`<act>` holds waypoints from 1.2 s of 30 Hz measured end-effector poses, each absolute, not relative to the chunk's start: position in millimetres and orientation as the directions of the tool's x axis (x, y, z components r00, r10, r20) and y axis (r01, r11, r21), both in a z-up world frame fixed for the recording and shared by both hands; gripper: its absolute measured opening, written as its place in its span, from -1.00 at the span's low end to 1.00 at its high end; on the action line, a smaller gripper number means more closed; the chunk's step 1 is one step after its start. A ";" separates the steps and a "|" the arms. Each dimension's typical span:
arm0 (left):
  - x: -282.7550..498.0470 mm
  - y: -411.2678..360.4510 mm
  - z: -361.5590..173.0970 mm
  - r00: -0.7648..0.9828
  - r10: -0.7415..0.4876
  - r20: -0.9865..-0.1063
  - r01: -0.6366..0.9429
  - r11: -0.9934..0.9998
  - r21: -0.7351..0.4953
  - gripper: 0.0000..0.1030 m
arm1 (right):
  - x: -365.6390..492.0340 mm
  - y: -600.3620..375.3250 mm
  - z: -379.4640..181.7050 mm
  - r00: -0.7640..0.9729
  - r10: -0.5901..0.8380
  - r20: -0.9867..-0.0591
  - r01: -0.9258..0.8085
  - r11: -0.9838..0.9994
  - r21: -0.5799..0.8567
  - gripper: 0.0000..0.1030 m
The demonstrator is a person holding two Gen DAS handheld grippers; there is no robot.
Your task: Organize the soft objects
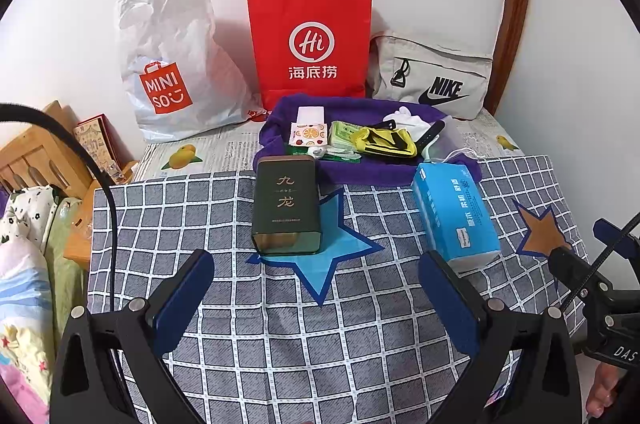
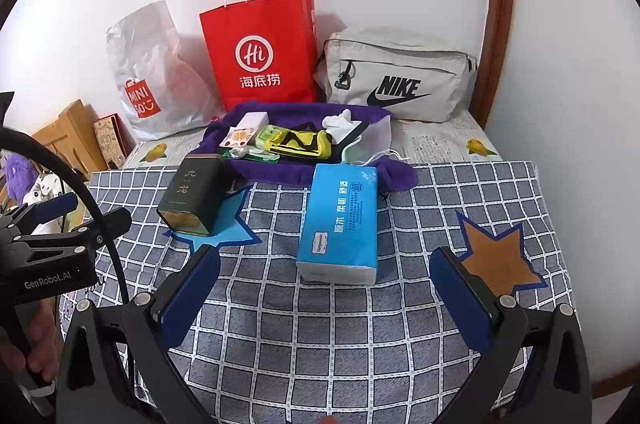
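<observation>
- The checked cloth [image 1: 320,344] covers the near half of the table, with a blue star [image 1: 332,256] and a brown star [image 2: 500,264] printed on it.
- Three bags stand along the wall at the far edge: a white plastic bag [image 1: 172,64], a red paper bag [image 1: 310,44] and a grey pouch [image 2: 396,76].
- A purple towel [image 1: 372,172] lies in front of the bags, heaped with small soft things: a yellow-and-black strap [image 1: 386,142], white gloves [image 1: 408,118], sachets and packets.
- The blue tissue pack [image 2: 344,220] lies flat on the cloth, touching the near edge of the towel. Its long axis runs away from the grippers, a short end facing them. It looks soft-sided, its plastic wrap slightly creased.
- A dark green tin [image 1: 286,204] lies on the blue star, left of the pack and well apart from it.
- The right gripper [image 2: 324,292] hovers above the cloth, spread wide and holding nothing. The pack sits straight ahead, almost centred between its fingers and just beyond their tips.
- The left gripper [image 1: 316,288] is likewise wide open and empty. The tin lies ahead of it; the pack lies off to its right, by the right finger.
- Judged from this, the right gripper is better placed for the pack: a short push forward would bring the fingers along its long sides.
</observation>
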State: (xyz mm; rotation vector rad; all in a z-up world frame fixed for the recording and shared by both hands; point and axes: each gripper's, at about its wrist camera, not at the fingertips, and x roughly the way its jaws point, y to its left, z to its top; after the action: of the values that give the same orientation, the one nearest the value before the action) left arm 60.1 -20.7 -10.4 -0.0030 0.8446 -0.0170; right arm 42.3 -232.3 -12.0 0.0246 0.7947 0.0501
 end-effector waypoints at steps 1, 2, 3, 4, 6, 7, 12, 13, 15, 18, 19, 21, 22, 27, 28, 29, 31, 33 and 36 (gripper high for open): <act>60.2 -20.7 -10.4 0.664 -0.017 -0.748 0.014 1.000 -0.010 1.00 | 42.4 -232.3 -12.0 0.700 0.055 -0.712 -0.036 0.998 0.042 1.00; 60.4 -20.8 -10.4 0.663 -0.016 -0.748 0.014 1.000 -0.010 1.00 | 42.4 -232.2 -12.0 0.700 0.055 -0.712 -0.036 0.998 0.042 1.00; 60.1 -20.7 -10.3 0.663 -0.016 -0.748 0.013 1.000 -0.009 1.00 | 42.4 -232.1 -12.2 0.699 0.055 -0.713 -0.036 0.998 0.041 1.00; 60.4 -20.6 -10.1 0.664 -0.016 -0.747 0.013 1.000 -0.010 1.00 | 43.0 -232.1 -12.5 0.698 0.055 -0.714 -0.037 0.998 0.041 1.00; 60.2 -19.6 -10.5 0.664 -0.017 -0.747 0.011 1.000 -0.012 1.00 | 43.1 -231.9 -12.6 0.699 0.056 -0.713 -0.038 0.998 0.042 1.00; 60.3 -19.4 -10.4 0.663 -0.017 -0.748 0.013 1.000 -0.011 1.00 | 43.0 -231.6 -12.7 0.699 0.055 -0.713 -0.037 0.998 0.041 1.00; 58.9 -17.4 -10.4 0.664 -0.018 -0.747 0.012 1.000 -0.013 1.00 | 42.8 -231.3 -12.5 0.699 0.055 -0.713 -0.037 0.998 0.041 1.00; 58.7 -17.3 -10.4 0.665 -0.017 -0.747 0.012 1.000 -0.013 1.00 | 42.7 -231.3 -12.4 0.699 0.056 -0.713 -0.037 0.998 0.041 1.00; 58.9 -17.5 -10.3 0.664 -0.016 -0.747 0.012 1.000 -0.010 1.00 | 42.8 -231.4 -12.5 0.699 0.056 -0.713 -0.039 0.998 0.041 1.00; 58.6 -18.3 -10.1 0.665 -0.015 -0.747 0.011 1.000 -0.011 1.00 | 42.7 -231.2 -12.3 0.699 0.056 -0.712 -0.040 0.998 0.040 1.00; 58.7 -18.4 -10.1 0.665 -0.015 -0.747 0.011 1.000 -0.010 1.00 | 42.7 -231.0 -12.1 0.700 0.057 -0.712 -0.040 0.998 0.041 1.00; 58.4 -18.2 -10.1 0.664 -0.015 -0.748 0.011 1.000 -0.010 1.00 | 43.4 -230.8 -12.5 0.699 0.058 -0.713 -0.041 0.998 0.042 1.00; 58.6 -18.6 -10.0 0.664 -0.015 -0.748 0.011 1.000 -0.010 1.00 | 43.2 -230.2 -12.4 0.699 0.057 -0.713 -0.040 0.998 0.041 1.00; 58.4 -18.4 -10.2 0.664 -0.016 -0.748 0.011 1.000 -0.011 1.00 | 43.5 -229.8 -12.3 0.699 0.057 -0.713 -0.041 0.998 0.039 1.00; 58.6 -18.6 -10.0 0.664 -0.016 -0.747 0.012 1.000 -0.010 1.00 | 43.5 -229.8 -12.3 0.700 0.057 -0.712 -0.041 0.998 0.039 1.00; 58.6 -18.6 -10.0 0.665 -0.014 -0.747 0.011 1.000 -0.010 1.00 | 43.3 -230.1 -12.3 0.700 0.057 -0.712 -0.040 0.998 0.041 1.00; 58.3 -19.0 -9.9 0.666 -0.015 -0.746 0.009 1.000 -0.012 1.00 | 43.3 -229.6 -12.6 0.700 0.060 -0.712 -0.042 0.998 0.042 1.00; 57.9 -18.6 -9.8 0.667 -0.014 -0.745 0.009 1.000 -0.011 1.00 | 43.5 -229.5 -13.1 0.700 0.058 -0.712 -0.041 0.998 0.042 1.00; 58.1 -18.4 -9.6 0.667 -0.014 -0.745 0.008 1.000 -0.011 1.00 | 43.0 -228.8 -13.5 0.699 0.058 -0.713 -0.041 0.998 0.041 1.00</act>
State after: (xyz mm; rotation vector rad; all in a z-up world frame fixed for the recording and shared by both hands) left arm 58.1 -18.4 -9.6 -0.0064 0.8411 -0.0124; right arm 43.0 -228.8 -13.5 0.0228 0.7947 0.0554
